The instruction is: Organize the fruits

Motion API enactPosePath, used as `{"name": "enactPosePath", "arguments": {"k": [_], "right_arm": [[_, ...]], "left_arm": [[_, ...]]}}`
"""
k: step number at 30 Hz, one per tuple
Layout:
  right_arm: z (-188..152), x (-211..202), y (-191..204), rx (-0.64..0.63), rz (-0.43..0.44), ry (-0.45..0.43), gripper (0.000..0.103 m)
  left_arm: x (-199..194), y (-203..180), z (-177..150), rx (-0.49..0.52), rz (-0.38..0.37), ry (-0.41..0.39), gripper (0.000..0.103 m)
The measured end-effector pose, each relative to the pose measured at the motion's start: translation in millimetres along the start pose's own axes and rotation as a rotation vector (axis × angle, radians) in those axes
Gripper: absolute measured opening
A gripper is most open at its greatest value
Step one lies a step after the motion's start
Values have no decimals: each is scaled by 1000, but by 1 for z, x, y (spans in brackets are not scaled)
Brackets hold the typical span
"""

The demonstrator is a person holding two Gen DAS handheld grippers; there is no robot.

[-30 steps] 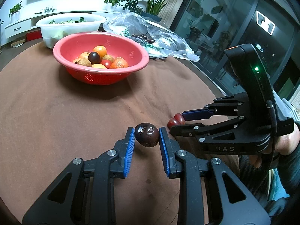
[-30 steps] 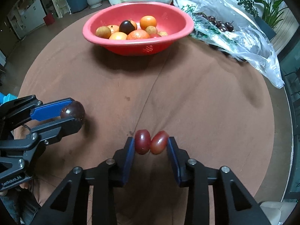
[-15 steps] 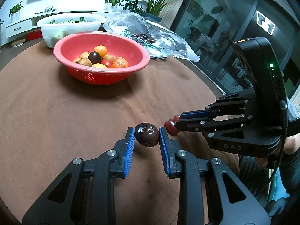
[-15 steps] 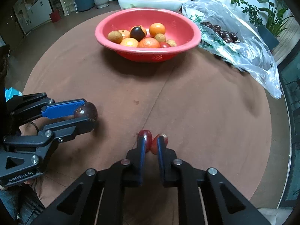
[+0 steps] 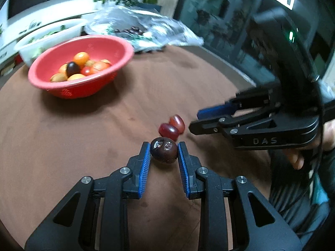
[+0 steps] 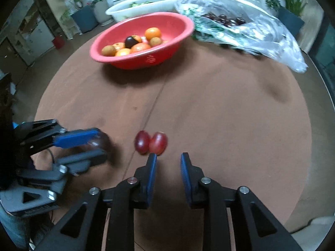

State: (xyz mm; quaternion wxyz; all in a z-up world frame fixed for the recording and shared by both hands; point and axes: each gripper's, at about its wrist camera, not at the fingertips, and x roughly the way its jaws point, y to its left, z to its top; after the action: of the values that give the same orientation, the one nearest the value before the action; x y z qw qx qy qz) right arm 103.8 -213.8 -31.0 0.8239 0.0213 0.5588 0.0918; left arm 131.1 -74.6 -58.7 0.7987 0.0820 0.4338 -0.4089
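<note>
Left wrist view showed the left gripper (image 5: 164,153) clamped on 1 dark round fruit (image 5: 164,153), held between both blue pads just above the brown tablecloth (image 5: 73,138). My worry was slippage: the fruit looked smooth and round, pinched near the fingertips, so a quick swing toward the red bowl (image 5: 80,65) could have rolled it out and sent it across the cloth. A second risk was collision, since the 2 red fruits (image 5: 172,127) lay touching each other just beyond those fingertips, and any forward push might have knocked them away. They would probably roll easily.

Right wrist view showed the right gripper (image 6: 168,156) released, its jaws apart by roughly 1 fruit's breadth and holding nothing. The 2 red fruits (image 6: 151,142) sat on the cloth just ahead of its left finger, off-centre from the gap, so closing there would likely have nudged instead of grasped. Whether that fingertip touched the nearer fruit I could not tell through the blur. The bowl (image 6: 142,41), already holding oranges and 1 dark fruit, stood well apart at the far side, beside a plastic bag (image 6: 240,27) of dark fruit and a white tub (image 6: 142,6).
</note>
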Motion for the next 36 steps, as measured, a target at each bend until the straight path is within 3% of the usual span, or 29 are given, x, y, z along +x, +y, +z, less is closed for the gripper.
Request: {"name": "enactPosePath", "arguments": {"k": [3, 9, 19, 25, 31, 36], "right_arm": [[2, 3, 1, -40, 2, -9, 42], [6, 13, 10, -179, -8, -10, 43], [3, 13, -5, -143, 53, -33, 43], [6, 11, -22, -51, 129, -31, 42], [12, 16, -28, -8, 161, -20, 40], [14, 17, -21, -37, 160, -7, 31]], "left_arm": [[12, -1, 1, 32, 17, 45, 25], [31, -10, 11, 117, 30, 98, 25], [41, -10, 21, 123, 63, 107, 25], [46, -14, 25, 163, 79, 133, 26], [55, -21, 26, 192, 72, 146, 47], [58, -18, 28, 171, 64, 125, 47]]}}
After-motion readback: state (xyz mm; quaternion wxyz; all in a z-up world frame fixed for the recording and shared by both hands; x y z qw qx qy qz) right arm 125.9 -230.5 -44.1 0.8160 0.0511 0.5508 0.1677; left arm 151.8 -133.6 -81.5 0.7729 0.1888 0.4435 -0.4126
